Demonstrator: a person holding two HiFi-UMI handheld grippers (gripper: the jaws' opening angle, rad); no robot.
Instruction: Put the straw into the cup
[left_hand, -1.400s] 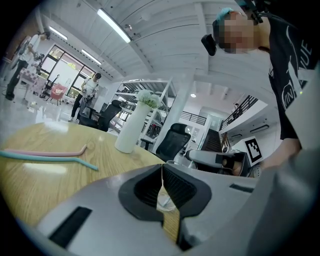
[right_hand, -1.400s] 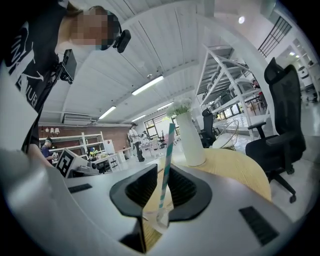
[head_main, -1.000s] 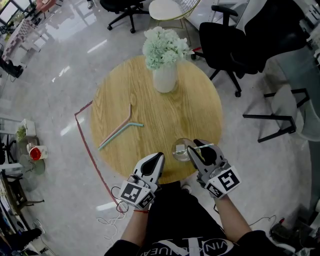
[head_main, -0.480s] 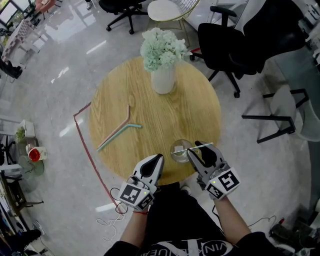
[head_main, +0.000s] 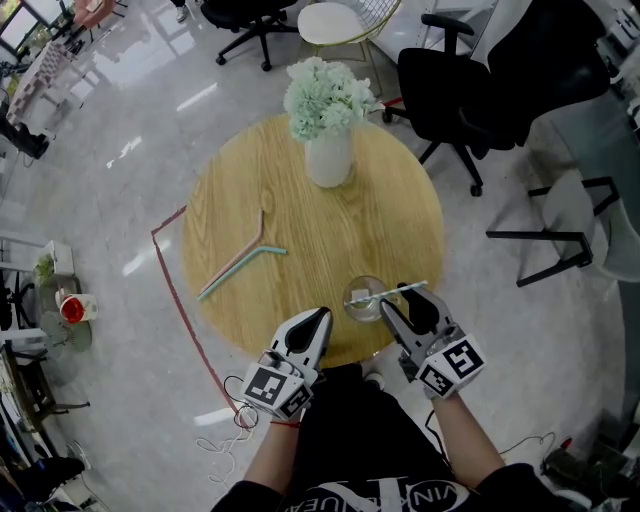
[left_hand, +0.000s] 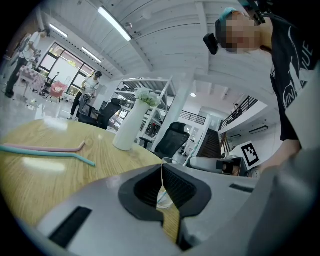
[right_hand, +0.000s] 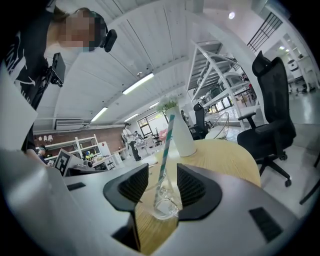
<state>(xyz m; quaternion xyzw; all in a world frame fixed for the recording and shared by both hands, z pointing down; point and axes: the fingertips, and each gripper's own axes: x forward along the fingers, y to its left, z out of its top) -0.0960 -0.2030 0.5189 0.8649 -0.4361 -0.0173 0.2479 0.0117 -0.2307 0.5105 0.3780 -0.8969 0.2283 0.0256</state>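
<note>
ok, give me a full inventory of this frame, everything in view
table: 1, light wood, round, centre
vase: 1, white, table's far side
flowers: 1 bunch, pale green, in vase
loose straws: 2, pink straw and teal straw, lying on table's left
cup: 1, clear glass, table's near edge
striped straw: 1, teal-white, leaning in cup
office chairs: at least 2, black, floor beyond table
tape line: 1, red, floor left
left gripper: grey, jaws together, empty
right gripper: grey, jaws just been opening, apart either side of cup
</note>
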